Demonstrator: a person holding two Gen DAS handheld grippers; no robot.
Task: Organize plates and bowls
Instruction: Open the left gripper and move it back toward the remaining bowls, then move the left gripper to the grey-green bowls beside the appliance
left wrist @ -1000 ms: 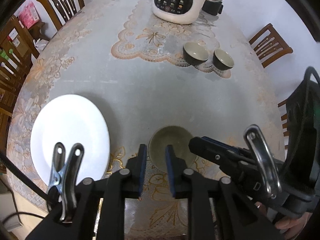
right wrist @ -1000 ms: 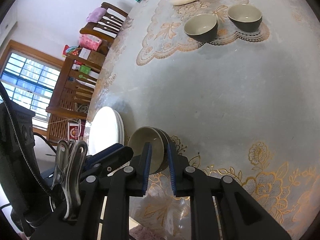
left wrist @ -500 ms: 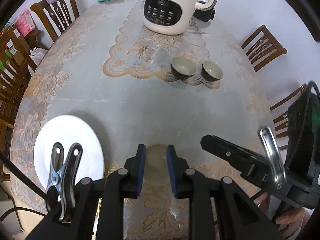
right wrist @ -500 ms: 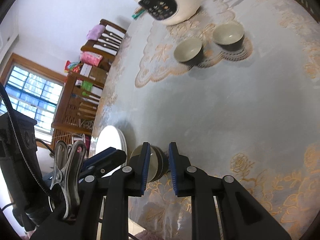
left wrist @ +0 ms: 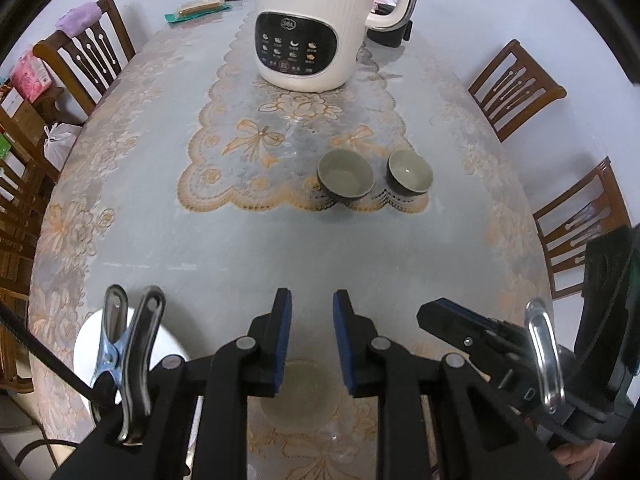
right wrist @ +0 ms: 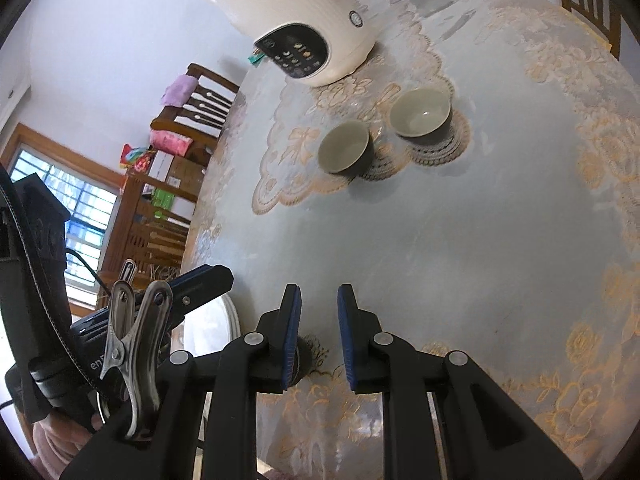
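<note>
Bowls are the matter here: a grey-green ceramic bowl (left wrist: 298,396) with a dark outside sits on the lace-patterned tablecloth (left wrist: 200,240) at the near edge, just beside the stack of white round plates (left wrist: 86,344). A second ago both grippers hung close over it; both have since lifted and drawn back, so it now shows only low between the fingers. The left gripper (left wrist: 312,340) and right gripper (right wrist: 318,338) both stand with jaws moderately apart, holding nothing. That bowl looks placed; two matching bowls (left wrist: 346,178) by the cream electric kettle (left wrist: 316,28) remain, well apart, probably next
</note>
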